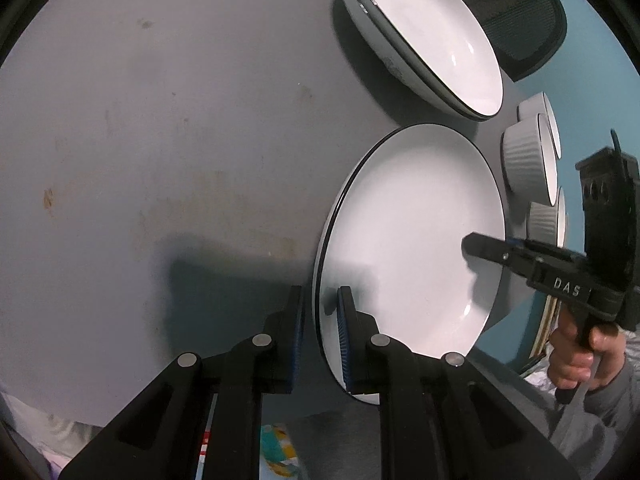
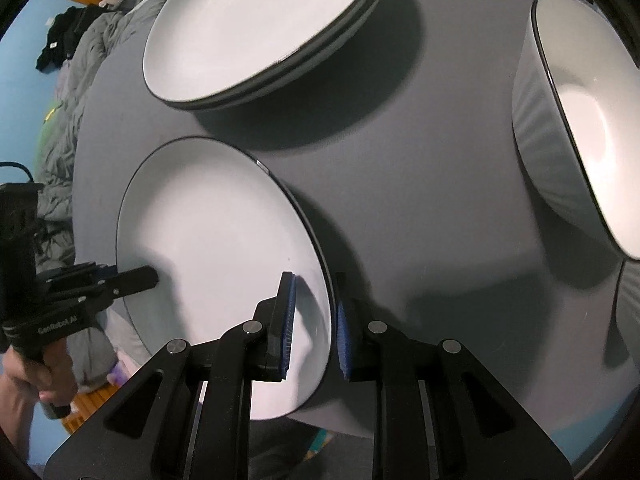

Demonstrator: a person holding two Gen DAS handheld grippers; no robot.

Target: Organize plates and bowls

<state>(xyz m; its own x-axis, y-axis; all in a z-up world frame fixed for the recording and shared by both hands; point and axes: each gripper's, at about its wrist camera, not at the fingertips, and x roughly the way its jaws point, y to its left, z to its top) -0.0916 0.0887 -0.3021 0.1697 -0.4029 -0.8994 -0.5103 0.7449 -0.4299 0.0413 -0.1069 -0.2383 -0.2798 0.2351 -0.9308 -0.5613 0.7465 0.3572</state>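
A white plate with a thin black rim (image 1: 412,240) lies on the grey table, also shown in the right wrist view (image 2: 216,240). My left gripper (image 1: 320,336) straddles its left rim, jaws slightly apart on either side of the rim. My right gripper (image 2: 314,320) straddles its opposite rim the same way; it also shows in the left wrist view (image 1: 480,246). A stack of similar plates (image 1: 432,36) sits just beyond, also seen in the right wrist view (image 2: 260,28). A white ribbed bowl (image 2: 576,128) stands at the right.
Several ribbed white bowls (image 1: 528,164) stand past the plate near the table's edge. The grey table (image 1: 160,140) stretches to the left. A dark chair back (image 1: 520,8) is behind the plate stack. Bedding and clothes (image 2: 72,80) lie beyond the table.
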